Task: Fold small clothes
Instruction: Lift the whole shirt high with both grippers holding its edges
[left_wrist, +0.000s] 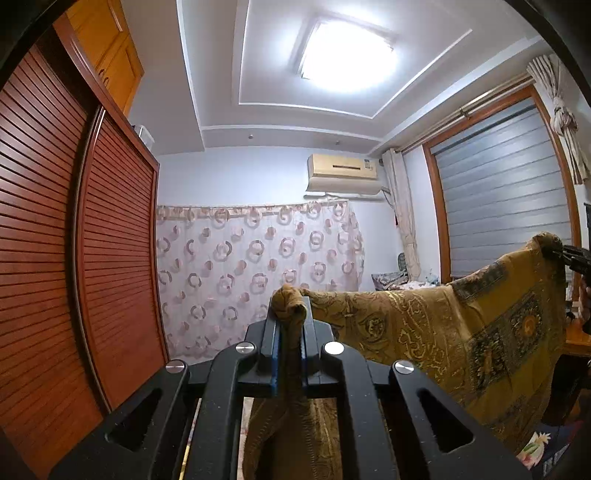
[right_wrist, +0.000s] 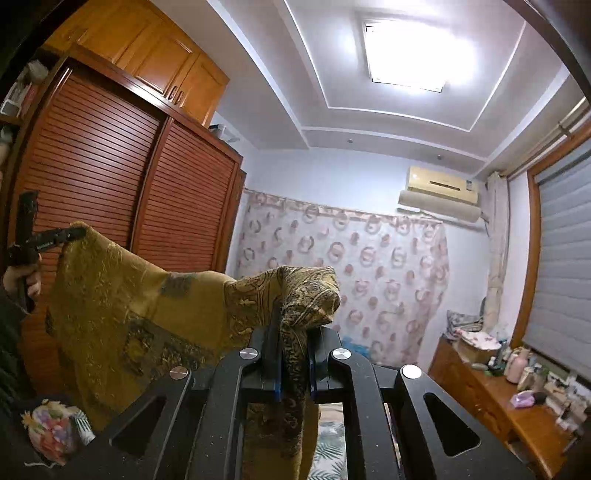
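A corner of the cloth (left_wrist: 424, 325) is pinched in the left tool (left_wrist: 290, 332), another in the right tool (right_wrist: 293, 343). The cloth is held up in the air, stretched between them. Beyond are seen a wardrobe (left_wrist: 74, 229) and a curtain (left_wrist: 255, 266).

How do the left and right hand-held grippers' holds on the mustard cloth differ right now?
The left hand-held gripper pinches a small, tight knob of the mustard cloth; the right hand-held gripper has a bulkier wad that droops over its fingertips. In its own view, the left's bunch looks plain mustard, the right's darker and patterned. Both are shut on the cloth, raised, with the fabric sagging between them.
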